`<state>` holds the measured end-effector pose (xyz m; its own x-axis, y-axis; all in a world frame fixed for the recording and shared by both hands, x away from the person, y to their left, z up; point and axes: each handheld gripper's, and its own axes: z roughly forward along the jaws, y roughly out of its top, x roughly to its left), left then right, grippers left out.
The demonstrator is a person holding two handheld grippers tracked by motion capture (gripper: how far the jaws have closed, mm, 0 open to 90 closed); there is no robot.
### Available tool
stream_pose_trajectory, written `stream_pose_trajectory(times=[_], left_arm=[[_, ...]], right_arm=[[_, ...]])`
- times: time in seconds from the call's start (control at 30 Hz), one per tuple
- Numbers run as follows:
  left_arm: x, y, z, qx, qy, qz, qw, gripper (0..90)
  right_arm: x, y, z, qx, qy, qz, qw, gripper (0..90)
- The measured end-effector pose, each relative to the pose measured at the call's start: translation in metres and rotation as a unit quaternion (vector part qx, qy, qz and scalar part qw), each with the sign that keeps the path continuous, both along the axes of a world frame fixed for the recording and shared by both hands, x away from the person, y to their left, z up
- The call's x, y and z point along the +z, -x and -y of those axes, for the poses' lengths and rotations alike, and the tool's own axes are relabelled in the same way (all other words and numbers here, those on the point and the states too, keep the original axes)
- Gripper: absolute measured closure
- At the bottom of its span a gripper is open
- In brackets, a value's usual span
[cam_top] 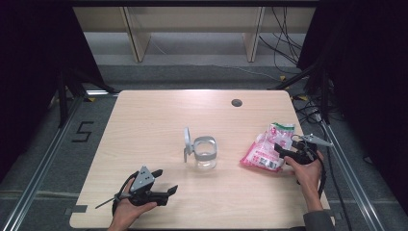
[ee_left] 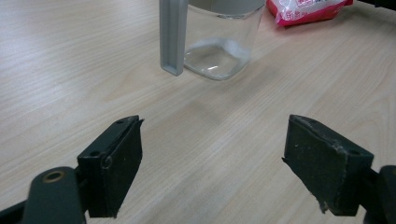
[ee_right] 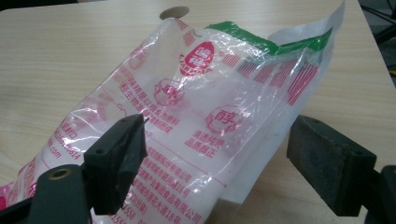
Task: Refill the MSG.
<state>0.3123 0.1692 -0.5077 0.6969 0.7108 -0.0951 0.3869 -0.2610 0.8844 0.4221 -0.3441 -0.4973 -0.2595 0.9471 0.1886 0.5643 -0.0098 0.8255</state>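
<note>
A clear glass jar (cam_top: 206, 154) with a grey collar stands at the table's middle, its hinged lid (cam_top: 187, 142) swung open to the left. A pink, white and green plastic bag (cam_top: 267, 146) of white powder lies to its right. My right gripper (cam_top: 281, 150) is at the bag's right edge; in the right gripper view its jaws stand open (ee_right: 217, 163) on either side of the bag (ee_right: 201, 116), the pads not pressing it. My left gripper (cam_top: 167, 180) rests near the front left, open and empty (ee_left: 212, 163), pointing at the jar (ee_left: 219, 51) and the bag (ee_left: 303, 9) beyond it.
A dark round cable hole (cam_top: 236, 102) sits in the table's far right part, also visible past the bag as a cable hole (ee_right: 173, 12). The table's right edge runs close beside my right hand. Cables and stand legs lie on the floor to the right.
</note>
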Motion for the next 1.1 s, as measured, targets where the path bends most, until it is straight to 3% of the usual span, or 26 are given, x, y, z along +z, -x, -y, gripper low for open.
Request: stream_pose_trajectory(times=[0.03,0.07,0.13,0.2,0.4,0.43,0.47,0.57,0.6,0.63,0.67,0.73,0.77,0.8,0.87,1.0,1.03,1.07,1.1], left_arm=[[0.000,0.000,0.000,0.001,-0.002,0.001,1.0000,18.6],[0.000,0.001,0.000,-0.001,-0.003,0.001,1.0000,18.7],[0.001,0.001,0.000,-0.001,-0.002,0.002,1.0000,18.8],[0.001,0.000,0.000,-0.001,0.003,0.000,1.0000,18.8],[0.001,0.001,0.000,0.000,0.000,0.001,1.0000,18.8],[0.001,0.001,0.000,0.000,0.000,0.001,1.0000,18.9],[0.001,0.001,0.000,0.000,0.000,0.001,1.0000,18.9],[0.001,0.001,0.000,0.001,0.001,0.001,1.0000,18.9],[0.000,0.001,0.001,0.002,0.004,0.001,1.0000,18.9],[0.001,0.001,0.000,0.001,0.000,0.001,1.0000,18.9],[0.001,0.001,0.000,0.000,-0.001,0.002,1.0000,18.9],[0.001,0.001,0.001,0.000,-0.001,0.001,1.0000,18.9],[0.001,0.001,0.001,0.000,-0.001,0.001,1.0000,18.9],[0.001,0.001,0.000,-0.001,-0.002,0.002,1.0000,18.9],[0.001,0.001,0.000,0.001,0.004,0.000,1.0000,19.0],[0.001,0.001,0.000,-0.002,0.002,0.002,1.0000,19.0],[0.002,0.001,0.000,-0.002,0.000,0.001,1.0000,19.0],[0.002,0.001,0.000,-0.002,0.000,0.002,1.0000,19.0],[0.002,0.001,0.000,-0.002,0.001,0.002,1.0000,19.0]], right_arm=[[-0.001,-0.003,0.004,0.013,0.015,0.007,0.9998,21.5],[-0.004,-0.006,0.004,0.013,0.000,0.014,0.9998,22.7],[-0.003,-0.006,0.005,0.009,0.003,0.009,0.9999,23.3],[-0.003,-0.007,0.003,0.003,-0.024,-0.017,0.9996,23.5],[-0.002,-0.016,0.000,0.010,-0.015,-0.021,0.9996,25.9],[-0.004,-0.019,0.002,0.021,0.004,-0.012,0.9997,26.5],[-0.006,-0.021,0.001,0.021,-0.002,-0.003,0.9998,27.4],[-0.005,-0.022,0.000,0.023,-0.006,-0.012,0.9996,30.9],[-0.006,-0.022,-0.004,0.014,-0.027,-0.020,0.9993,32.1],[-0.006,-0.022,-0.004,0.014,-0.027,-0.020,0.9993,32.1],[-0.008,-0.024,-0.001,0.029,-0.011,-0.006,0.9995,32.7],[-0.009,-0.026,-0.001,0.028,-0.016,-0.006,0.9995,34.4],[-0.007,-0.022,-0.004,0.014,-0.036,-0.033,0.9987,35.1],[-0.010,-0.026,0.000,0.031,-0.025,-0.010,0.9991,35.9],[-0.009,-0.025,-0.003,0.025,-0.045,-0.024,0.9984,38.9],[-0.008,-0.024,-0.003,0.024,-0.042,-0.035,0.9982,43.6],[-0.009,-0.024,-0.003,0.024,-0.042,-0.035,0.9982,46.1],[-0.008,-0.023,-0.004,0.023,-0.042,-0.042,0.9980,55.9],[-0.008,-0.023,-0.004,0.023,-0.042,-0.042,0.9980,55.9]])
